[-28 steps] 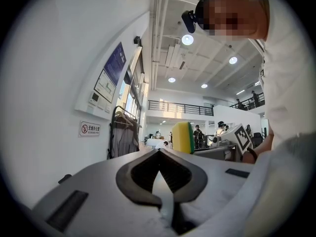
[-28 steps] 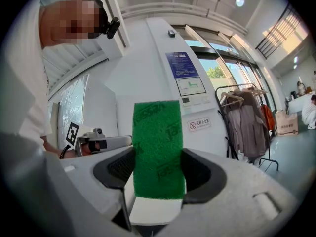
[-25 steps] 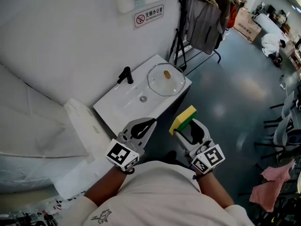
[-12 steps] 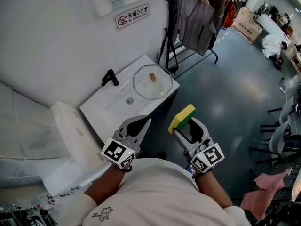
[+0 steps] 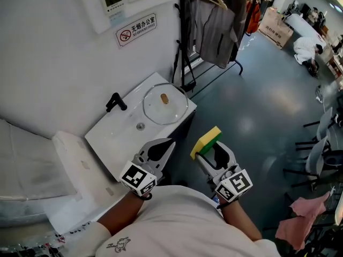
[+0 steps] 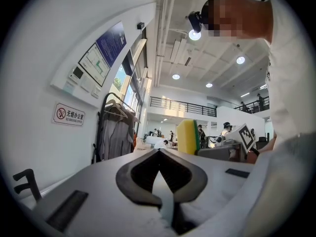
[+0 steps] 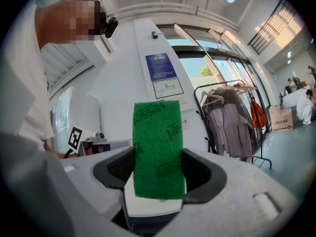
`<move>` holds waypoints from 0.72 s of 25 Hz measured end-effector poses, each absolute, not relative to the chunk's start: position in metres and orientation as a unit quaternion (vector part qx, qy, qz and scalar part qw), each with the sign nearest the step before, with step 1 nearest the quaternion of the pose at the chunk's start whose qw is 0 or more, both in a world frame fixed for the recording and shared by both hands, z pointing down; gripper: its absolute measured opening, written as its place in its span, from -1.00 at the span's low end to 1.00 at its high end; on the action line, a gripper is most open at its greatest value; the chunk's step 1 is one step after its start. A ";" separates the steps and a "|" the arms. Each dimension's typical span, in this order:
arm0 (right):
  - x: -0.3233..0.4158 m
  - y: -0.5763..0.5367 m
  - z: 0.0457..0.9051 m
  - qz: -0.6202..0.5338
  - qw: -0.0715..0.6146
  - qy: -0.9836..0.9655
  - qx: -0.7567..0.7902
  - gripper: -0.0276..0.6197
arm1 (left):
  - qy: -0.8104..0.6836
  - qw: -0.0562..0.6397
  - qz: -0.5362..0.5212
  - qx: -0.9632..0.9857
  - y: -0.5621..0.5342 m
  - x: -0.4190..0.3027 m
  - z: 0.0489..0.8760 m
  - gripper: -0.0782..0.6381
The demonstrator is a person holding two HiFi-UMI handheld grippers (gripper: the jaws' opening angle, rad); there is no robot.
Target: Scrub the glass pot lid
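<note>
Left tool [image 5: 170, 142] shut tight and empty, tips pressed together. Right tool [image 5: 208, 150] clamped on a sponge [image 5: 207, 139]: yellow foam, green scouring face, standing up well past the jaws. Both out in front of the body, well apart from the white washbasin [image 5: 107, 135].

Glass pot lid [image 5: 170, 110] lying dome-up at the right end of the washbasin, near the drain [image 5: 140, 126] and to the right of the black tap [image 5: 114, 101], with a small tan knob [image 5: 164, 97] at its centre.

Probably rigid and fairly heavy for its size, smooth, slick once wet, and breakable if nudged off the edge to the floor. Best steadied by the knob, or pinned at the rim; no hard squeeze across the glass. Sponge soft and yielding, so likely firm pressure needed with the green face against the glass.
</note>
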State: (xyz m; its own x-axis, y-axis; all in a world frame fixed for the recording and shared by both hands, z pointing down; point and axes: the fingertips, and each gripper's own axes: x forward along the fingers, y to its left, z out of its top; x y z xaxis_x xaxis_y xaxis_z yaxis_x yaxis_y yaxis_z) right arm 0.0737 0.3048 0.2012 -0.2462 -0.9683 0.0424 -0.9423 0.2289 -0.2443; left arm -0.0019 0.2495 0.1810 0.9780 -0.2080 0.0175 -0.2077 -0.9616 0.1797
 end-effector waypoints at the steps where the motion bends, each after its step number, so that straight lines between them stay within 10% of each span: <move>1: 0.077 0.302 0.202 -0.111 0.058 0.781 -0.612 -0.01 | -0.101 0.091 0.000 0.991 0.247 0.003 0.181 -0.79; 18: 0.075 0.155 0.211 -0.124 0.048 0.787 -0.603 0.00 | -0.085 0.092 -0.005 0.992 0.107 0.012 0.189 -0.79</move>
